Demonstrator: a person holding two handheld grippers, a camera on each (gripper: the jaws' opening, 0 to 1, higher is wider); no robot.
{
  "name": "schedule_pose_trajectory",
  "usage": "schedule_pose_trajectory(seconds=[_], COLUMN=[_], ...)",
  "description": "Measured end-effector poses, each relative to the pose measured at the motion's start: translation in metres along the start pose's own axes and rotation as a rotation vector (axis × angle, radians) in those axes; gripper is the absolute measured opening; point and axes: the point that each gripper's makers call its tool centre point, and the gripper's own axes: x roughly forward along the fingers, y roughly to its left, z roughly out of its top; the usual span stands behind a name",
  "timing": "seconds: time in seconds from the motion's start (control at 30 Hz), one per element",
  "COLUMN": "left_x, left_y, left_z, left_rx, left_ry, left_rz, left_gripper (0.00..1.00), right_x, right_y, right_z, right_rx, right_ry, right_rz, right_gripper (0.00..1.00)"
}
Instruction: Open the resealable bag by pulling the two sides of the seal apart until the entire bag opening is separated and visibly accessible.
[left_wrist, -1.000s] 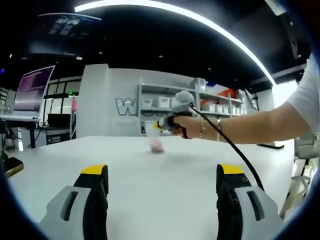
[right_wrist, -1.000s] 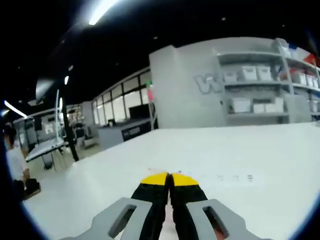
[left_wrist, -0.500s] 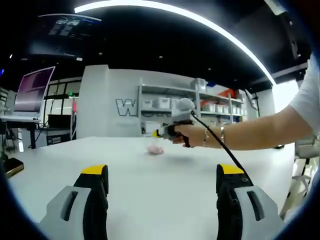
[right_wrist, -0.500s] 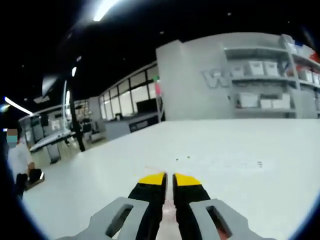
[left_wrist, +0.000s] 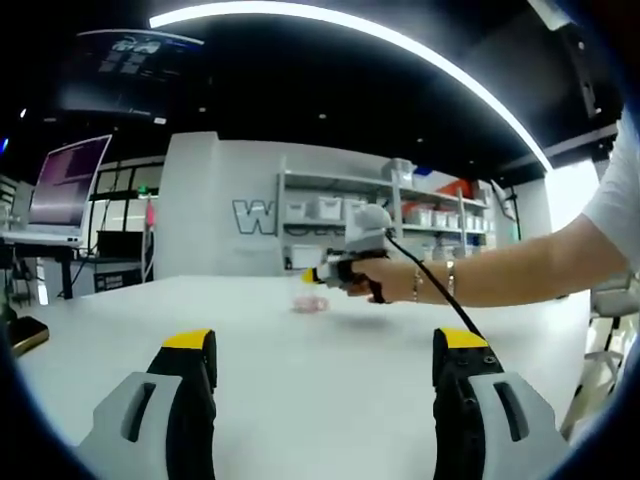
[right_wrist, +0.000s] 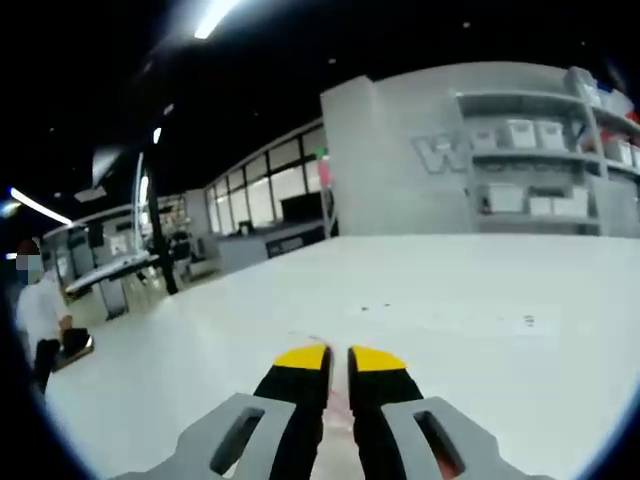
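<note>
a: where does the left tool (left_wrist: 318, 400) sit?

b: low over the white desk (left_wrist: 300, 350), pointing level across it. its two yellow-tipped jaws stand wide apart with only bare desk between them, so it is released and carries nothing

a: and the right tool (right_wrist: 339, 358)?

b: in the right gripper view its jaws are drawn in with only a thin slit left between the yellow tips. something pale pink shows in that slit, and a faint clear edge runs just ahead of the tips. it looks like the bag (left_wrist: 311, 302) pinched there, though the view is too blurred to be sure

a: can the bag be seen from the other side?

b: yes. in the left gripper view a small pinkish bundle lies far across the desk, just beside the nose of the right tool (left_wrist: 313, 275). whether its seal is parted is too small to tell

a: how is the hand posed?

b: the person's right hand (left_wrist: 385, 280) wraps the grip of that tool, the forearm stretched out nearly level from the right edge, with a bracelet at the wrist and a white sleeve at the shoulder. a black cable droops from the tool down past the arm

a: anything behind?

b: a grey wall with large letters, shelves (left_wrist: 385, 205) of pale bins, and a lit monitor (left_wrist: 68, 180) off to the left
</note>
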Motion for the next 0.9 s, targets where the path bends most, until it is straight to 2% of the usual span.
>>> schedule_pose_trajectory(seconds=[0.47,0.67,0.9], left_x=[0.000,0.000,0.000], left_y=[0.001,0.001,0.002], left_z=[0.000,0.001,0.002], left_rx=[0.002,-0.003,-0.009], left_ry=[-0.001,-0.005,-0.007], left_rz=[0.001,0.002,0.003], left_gripper=[0.89,0.90,0.90], right_x=[0.001,0.002,0.000], right_y=[0.009,0.011,0.014], right_z=[-0.005,-0.007,-0.011], right_rx=[-0.031,-0.057,-0.090], right_ry=[0.006,0.008,0.012], right_rz=[0.024,0.030,0.038], right_gripper=[0.12,0.18,0.30])
